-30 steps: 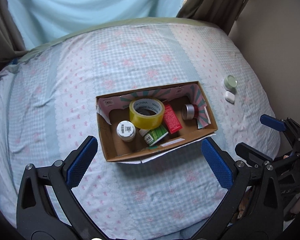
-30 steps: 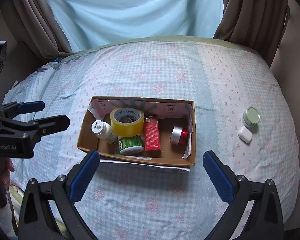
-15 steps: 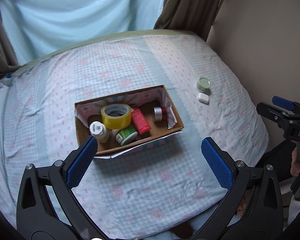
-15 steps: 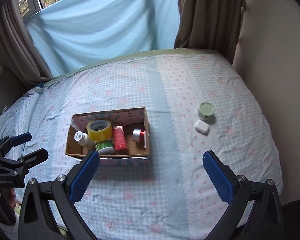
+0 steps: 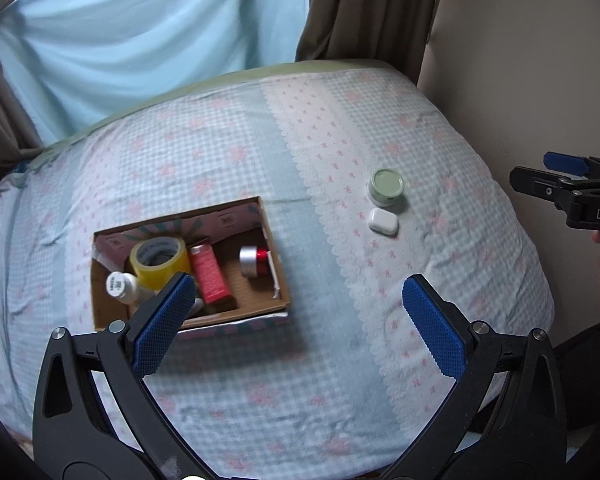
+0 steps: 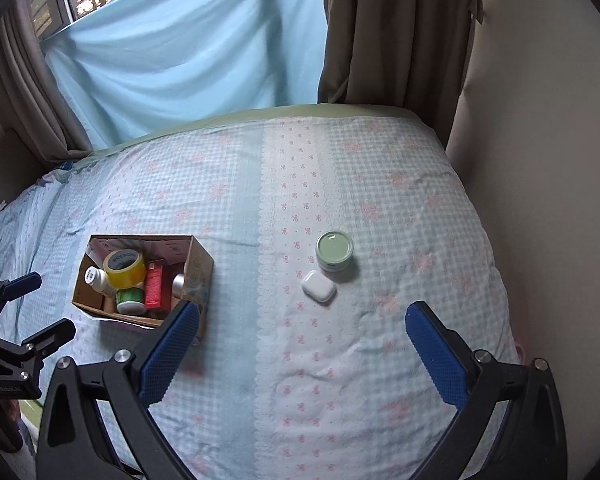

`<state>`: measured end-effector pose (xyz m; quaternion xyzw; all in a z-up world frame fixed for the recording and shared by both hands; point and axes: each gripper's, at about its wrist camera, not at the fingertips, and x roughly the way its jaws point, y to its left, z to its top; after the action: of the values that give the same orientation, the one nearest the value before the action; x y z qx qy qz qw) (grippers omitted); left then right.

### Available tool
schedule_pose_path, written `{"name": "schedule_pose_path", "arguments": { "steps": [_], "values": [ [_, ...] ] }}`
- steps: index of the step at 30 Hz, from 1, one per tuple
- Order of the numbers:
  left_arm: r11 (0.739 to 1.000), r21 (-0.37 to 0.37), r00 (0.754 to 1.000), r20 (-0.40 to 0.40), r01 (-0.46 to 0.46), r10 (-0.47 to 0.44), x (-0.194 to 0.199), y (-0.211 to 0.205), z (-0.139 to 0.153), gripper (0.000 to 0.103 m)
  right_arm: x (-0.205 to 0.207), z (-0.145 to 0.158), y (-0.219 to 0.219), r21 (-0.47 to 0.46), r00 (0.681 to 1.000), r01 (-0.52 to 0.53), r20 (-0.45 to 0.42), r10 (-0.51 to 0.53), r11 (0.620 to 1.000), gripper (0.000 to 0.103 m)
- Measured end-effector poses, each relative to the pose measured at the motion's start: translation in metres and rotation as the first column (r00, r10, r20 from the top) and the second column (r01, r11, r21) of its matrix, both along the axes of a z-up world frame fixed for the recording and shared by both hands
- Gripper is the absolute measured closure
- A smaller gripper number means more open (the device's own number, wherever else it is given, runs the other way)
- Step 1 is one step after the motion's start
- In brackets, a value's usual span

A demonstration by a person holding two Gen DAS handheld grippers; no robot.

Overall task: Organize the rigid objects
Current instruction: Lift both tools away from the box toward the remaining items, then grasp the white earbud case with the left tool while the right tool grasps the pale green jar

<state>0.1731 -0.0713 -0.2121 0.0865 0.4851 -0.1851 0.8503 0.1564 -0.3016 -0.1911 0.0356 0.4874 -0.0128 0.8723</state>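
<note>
A cardboard box (image 5: 280, 280) (image 6: 200, 260) lies on the bed. It holds a yellow tape roll (image 5: 160, 260), a white bottle (image 5: 120, 286), a red box (image 5: 210, 276), a silver and red tin (image 5: 254, 260) and a green-lidded jar (image 6: 130, 300). A pale green jar (image 5: 386, 186) (image 6: 334, 250) and a white earbud case (image 5: 383, 221) (image 6: 319, 286) lie loose on the bed, right of the box. My left gripper (image 5: 296, 316) is open and empty, above the bed near the box. My right gripper (image 6: 300, 344) is open and empty, nearer than the loose items.
The bed has a blue and pink checked cover (image 6: 300, 184). A wall (image 6: 540, 160) runs along its right side. Brown curtains (image 6: 380, 32) and a light blue cloth (image 6: 180, 48) hang behind it. The right gripper shows at the right edge of the left wrist view (image 5: 564, 184).
Both grippers have pulled back and swung right. The box now sits further left and smaller in both views. The green jar and earbud case have come nearer the centre.
</note>
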Motion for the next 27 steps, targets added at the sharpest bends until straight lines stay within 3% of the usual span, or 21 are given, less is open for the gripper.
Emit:
{"name": "schedule_pose_path", "arguments": {
  "steps": [5, 10, 14, 18, 23, 27],
  "values": [
    [1.000, -0.012, 0.999, -0.032, 0.007, -0.007, 0.017, -0.062, -0.038, 0.000, 0.042, -0.034, -0.042, -0.044, 0.990, -0.137, -0.028, 0.136, 0.990, 0.000],
    [0.996, -0.011, 0.994, -0.057, 0.089, -0.090, 0.036, -0.121, -0.093, 0.000, 0.082, -0.070, -0.071, -0.021, 0.970, -0.244, -0.024, 0.243, 0.970, 0.000],
    [0.987, -0.012, 0.985, -0.063, 0.159, -0.159, 0.053, -0.156, -0.149, 0.000, 0.104, -0.102, -0.081, -0.026, 0.925, -0.379, 0.015, 0.379, 0.925, 0.000],
    [0.980, -0.023, 0.977, -0.069, 0.199, -0.200, 0.073, -0.182, -0.203, 0.000, 0.126, -0.148, -0.086, -0.033, 0.886, -0.464, -0.003, 0.464, 0.885, 0.000],
    [0.973, 0.014, 0.972, -0.033, 0.232, -0.231, 0.093, -0.205, -0.250, 0.000, 0.146, -0.203, -0.088, -0.048, 0.845, -0.535, -0.019, 0.535, 0.844, 0.000],
    [0.968, 0.018, 0.968, -0.025, 0.249, -0.249, 0.104, -0.211, -0.277, 0.007, 0.160, -0.241, -0.086, -0.018, 0.818, -0.575, -0.034, 0.574, 0.818, 0.001]
  ]
}}
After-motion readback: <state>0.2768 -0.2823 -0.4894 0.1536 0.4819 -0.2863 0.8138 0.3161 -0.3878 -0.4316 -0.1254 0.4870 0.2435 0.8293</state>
